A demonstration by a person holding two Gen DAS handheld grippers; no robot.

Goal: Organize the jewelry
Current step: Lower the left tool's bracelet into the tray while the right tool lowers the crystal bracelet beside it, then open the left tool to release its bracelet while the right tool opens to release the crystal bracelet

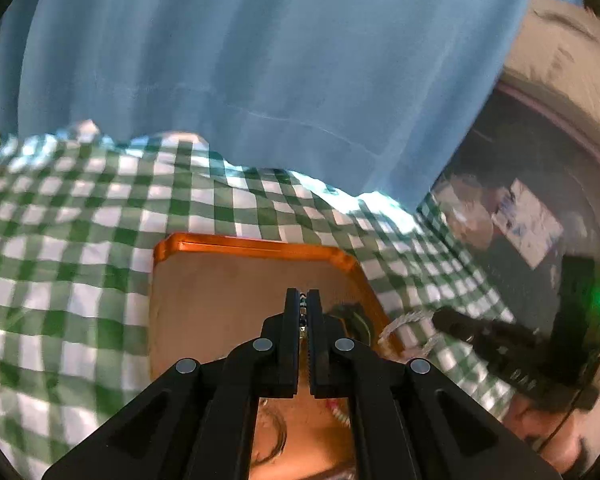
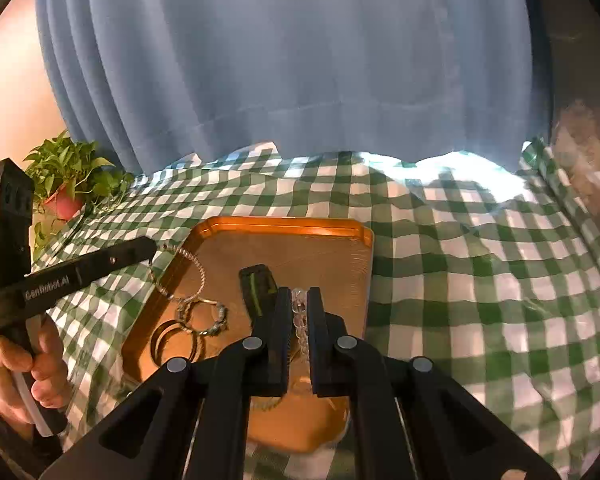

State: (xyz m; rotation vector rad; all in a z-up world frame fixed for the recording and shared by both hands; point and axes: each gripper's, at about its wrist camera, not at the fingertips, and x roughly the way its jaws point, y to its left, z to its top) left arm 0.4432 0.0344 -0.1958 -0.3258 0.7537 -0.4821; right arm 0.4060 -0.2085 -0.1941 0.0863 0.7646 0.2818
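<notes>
An orange tray (image 2: 340, 228) lies on a green checked cloth and also shows in the left wrist view (image 1: 260, 246). My right gripper (image 2: 299, 294) is shut on a clear bead bracelet (image 2: 299, 312) above the tray. My left gripper (image 1: 302, 296) is shut on a beaded chain (image 1: 302, 314) over the tray; in the right wrist view its fingers (image 2: 112, 258) hold the silver chain (image 2: 196, 272) at the tray's left edge. Gold bangles (image 2: 176, 340), a beaded ring bracelet (image 2: 216, 318) and a dark green bar (image 2: 256, 280) lie in the tray.
A blue curtain (image 2: 284, 60) hangs behind the table. A potted plant (image 2: 66, 184) stands at the far left. The checked cloth (image 2: 480, 260) is wrinkled to the right of the tray. The person's hand (image 2: 24, 372) grips the left handle.
</notes>
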